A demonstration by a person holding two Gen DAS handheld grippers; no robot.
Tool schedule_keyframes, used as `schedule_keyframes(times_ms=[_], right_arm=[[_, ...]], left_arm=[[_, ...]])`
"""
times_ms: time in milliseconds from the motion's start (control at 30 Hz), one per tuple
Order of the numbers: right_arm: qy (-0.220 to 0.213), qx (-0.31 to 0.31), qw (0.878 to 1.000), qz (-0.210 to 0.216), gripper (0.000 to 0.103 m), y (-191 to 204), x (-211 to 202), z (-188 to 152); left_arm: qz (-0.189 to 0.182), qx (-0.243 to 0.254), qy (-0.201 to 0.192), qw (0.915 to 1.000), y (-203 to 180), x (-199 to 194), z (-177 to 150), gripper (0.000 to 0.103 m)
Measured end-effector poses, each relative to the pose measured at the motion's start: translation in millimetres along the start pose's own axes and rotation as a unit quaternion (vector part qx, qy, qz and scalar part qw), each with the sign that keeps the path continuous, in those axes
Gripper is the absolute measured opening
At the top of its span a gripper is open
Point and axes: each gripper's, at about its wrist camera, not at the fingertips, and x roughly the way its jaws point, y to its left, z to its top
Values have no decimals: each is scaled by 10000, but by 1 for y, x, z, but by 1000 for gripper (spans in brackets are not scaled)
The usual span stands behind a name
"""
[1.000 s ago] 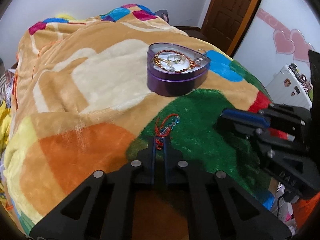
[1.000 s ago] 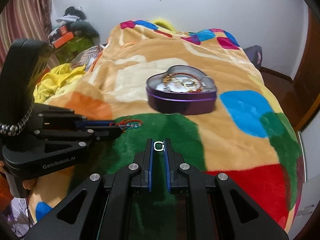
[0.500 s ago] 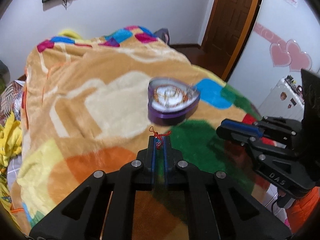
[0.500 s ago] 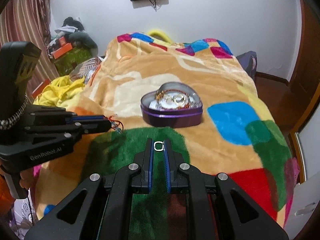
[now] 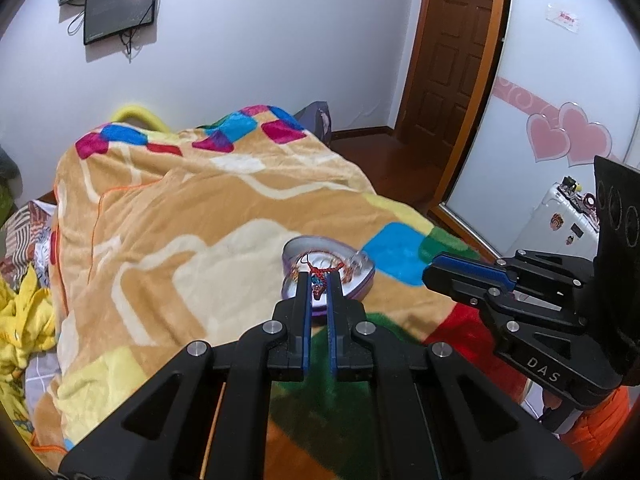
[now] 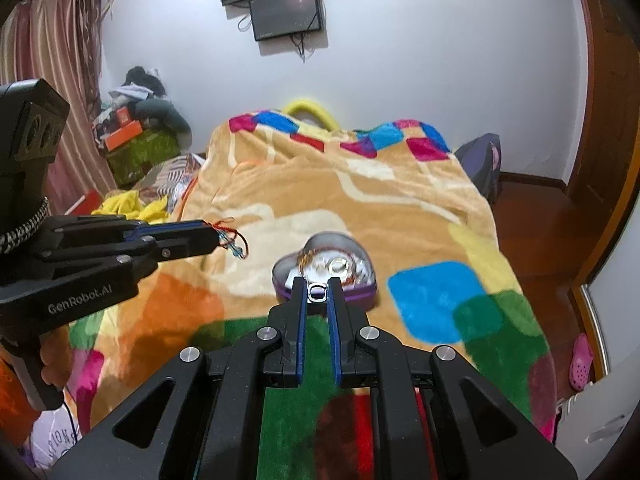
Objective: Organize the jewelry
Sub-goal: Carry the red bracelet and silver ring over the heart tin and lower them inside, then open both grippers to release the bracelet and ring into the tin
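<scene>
A purple heart-shaped tin (image 5: 366, 282) (image 6: 362, 294) holding several bracelets and rings sits on the patterned blanket (image 5: 160, 240). My left gripper (image 5: 318, 280) is shut on a red and blue beaded bracelet (image 5: 320, 272), held in the air before the tin; it also shows in the right wrist view (image 6: 234, 242) dangling from the left fingertips (image 6: 200, 236). My right gripper (image 6: 318, 290) is shut on a small silver ring (image 6: 318, 291), held above the blanket in front of the tin. The right gripper appears in the left wrist view (image 5: 460, 274) to the right of the tin.
The bed's blanket (image 6: 360, 200) fills the middle. A wooden door (image 5: 444, 60) and a wardrobe with heart stickers (image 5: 560, 140) are to the right. Piled clothes and boxes (image 6: 136, 132) lie left of the bed. A screen (image 6: 286, 12) hangs on the far wall.
My left gripper has lifted the bracelet off the green patch of blanket and raised it into the air. Both grippers have risen and pulled back; the right still holds the ring.
</scene>
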Motion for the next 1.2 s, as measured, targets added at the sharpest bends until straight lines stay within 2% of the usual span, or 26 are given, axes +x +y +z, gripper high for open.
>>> schedule_keyframes(times_ms=[367,833,1200], right_arm=[[-3,145,9999,6,9,-12,19,6],[391,231,9988,182,9,-27,61,6],[550,89,9981,248,9,-26,77,11]], left_arm=[[-104,-58,107,9999,1,30,13,5],[-273,-343,669,9968,20,82,2,5],[-288,-424,808,9954,22,92,-4,5]])
